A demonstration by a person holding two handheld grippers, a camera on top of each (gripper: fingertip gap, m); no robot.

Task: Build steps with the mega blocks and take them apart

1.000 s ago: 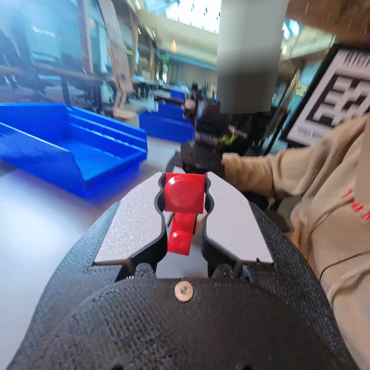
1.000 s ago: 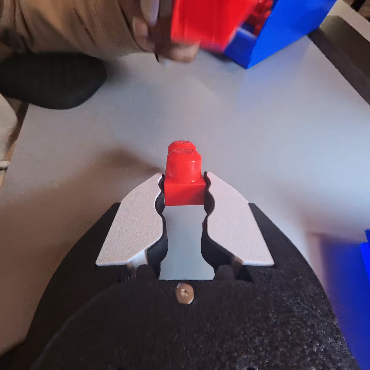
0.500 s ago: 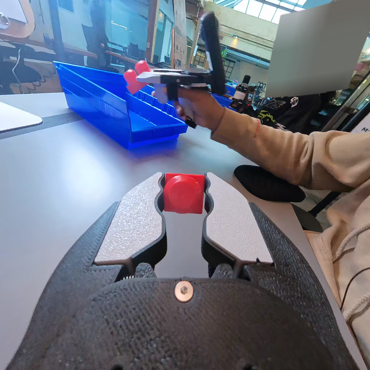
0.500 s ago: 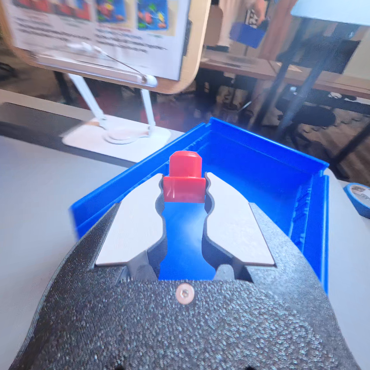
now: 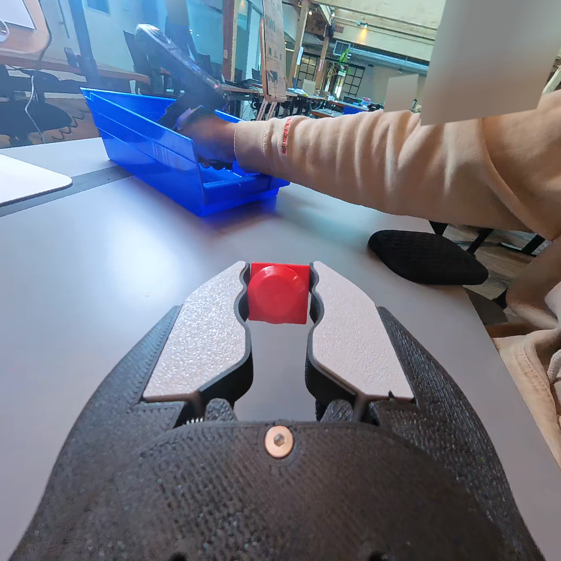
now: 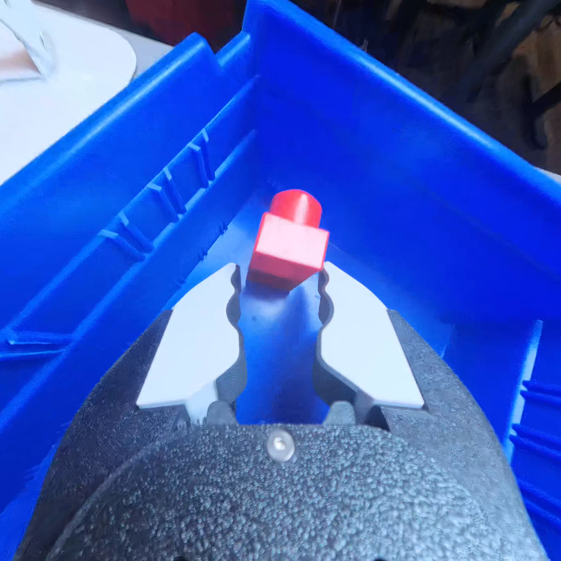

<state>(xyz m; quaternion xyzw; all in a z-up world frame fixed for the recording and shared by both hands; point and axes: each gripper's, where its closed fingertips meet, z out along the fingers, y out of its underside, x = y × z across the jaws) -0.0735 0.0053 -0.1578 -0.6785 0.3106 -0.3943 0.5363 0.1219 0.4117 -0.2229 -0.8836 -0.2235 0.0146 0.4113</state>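
My left gripper (image 5: 278, 291) is shut on a red mega block (image 5: 277, 293), stud facing the camera, held just above the grey table (image 5: 106, 273). My right gripper (image 6: 279, 273) is inside the blue bin (image 6: 394, 170), near its far corner. Its jaws stand slightly apart. A second red block (image 6: 288, 249) sits tilted just past the fingertips, loose from the pads and blurred. In the left wrist view the right gripper's body (image 5: 182, 88) reaches down into the same bin (image 5: 170, 170); its tips are hidden by the bin wall.
A person's beige sleeve (image 5: 379, 164) stretches across the table to the bin. A black chair seat (image 5: 425, 258) lies past the table's right edge. A white flat base (image 5: 27, 179) rests at the far left. Desks and chairs stand in the background. Some 45 centimeters of space lies between my two pairs of fingers.
My right gripper has dropped into the blue bin and let go of its red block, which now tilts free. My left gripper has kept hold of its block, nearly still.
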